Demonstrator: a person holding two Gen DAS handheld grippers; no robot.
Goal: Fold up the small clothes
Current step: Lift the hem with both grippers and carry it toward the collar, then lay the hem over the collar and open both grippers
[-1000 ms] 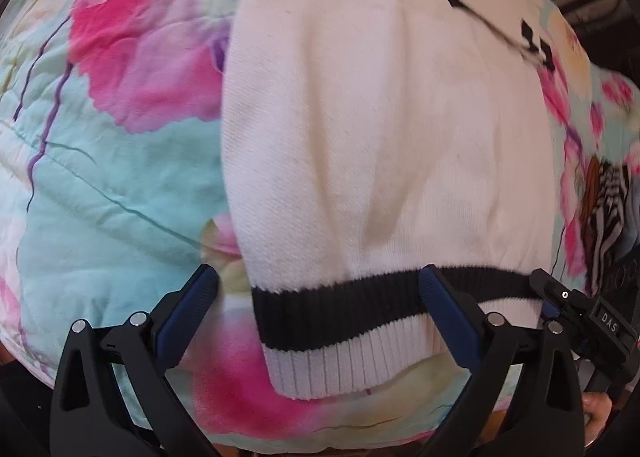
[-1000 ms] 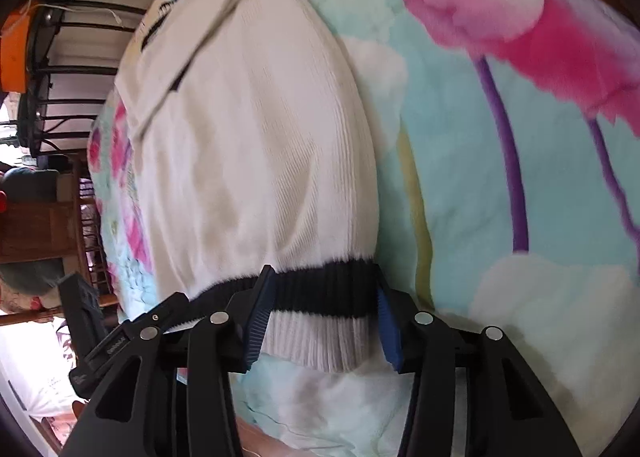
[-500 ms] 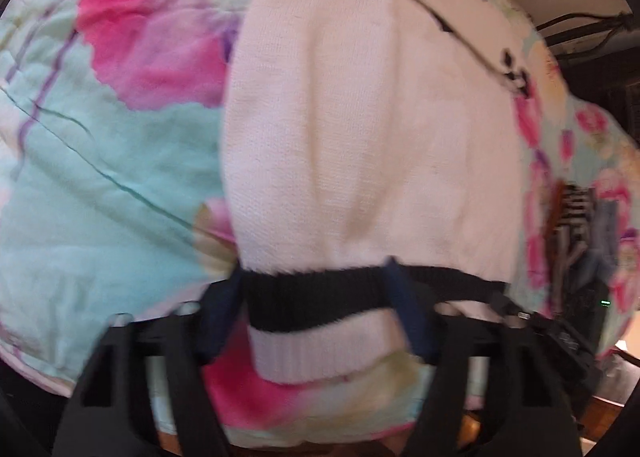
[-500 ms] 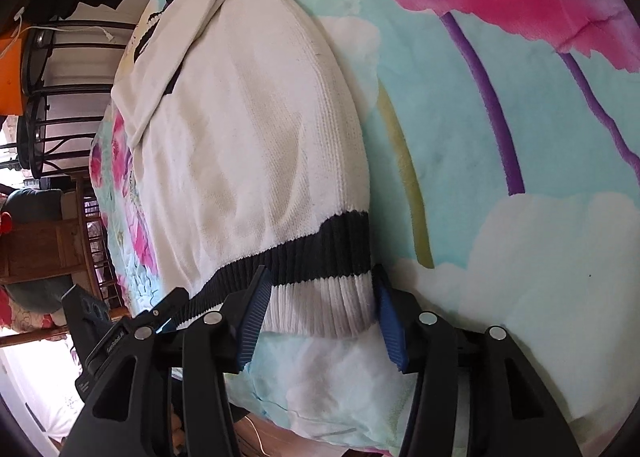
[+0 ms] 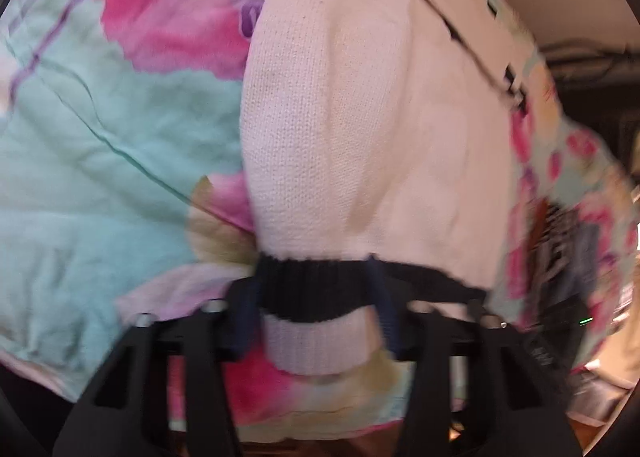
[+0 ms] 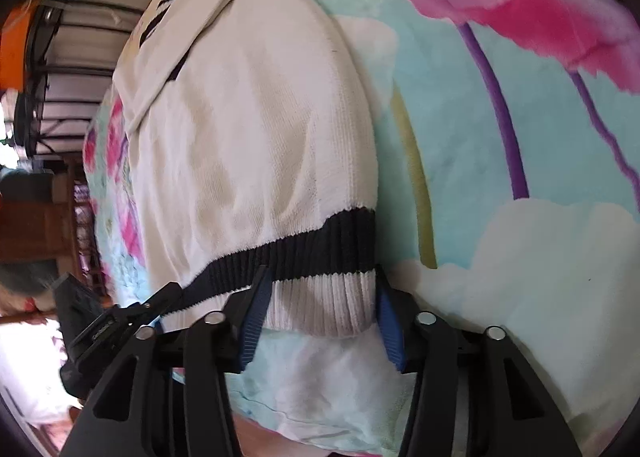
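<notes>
A small white knit sweater point(image 5: 372, 129) with a black band and white ribbed hem lies folded lengthwise on a floral bedsheet point(image 5: 100, 185). My left gripper point(image 5: 316, 309) has its blue-padded jaws around the hem's left corner, partly closed, fabric between them. In the right wrist view the same sweater point(image 6: 256, 137) lies ahead, and my right gripper point(image 6: 320, 317) has its jaws around the hem's right corner point(image 6: 328, 305), still a little apart. The left gripper's body point(image 6: 104, 329) shows at the hem's other end.
The bedsheet point(image 6: 500, 177) is turquoise with big pink flowers and spreads to the right. A striped garment pile point(image 5: 560, 249) lies at the bed's right edge. Black metal shelving point(image 6: 52, 57) and wooden furniture point(image 6: 36, 229) stand beyond the bed.
Both grippers moved forward onto the hem. The left jaws narrowed from wide open to straddling the hem corner. The right jaws stayed about the same width.
</notes>
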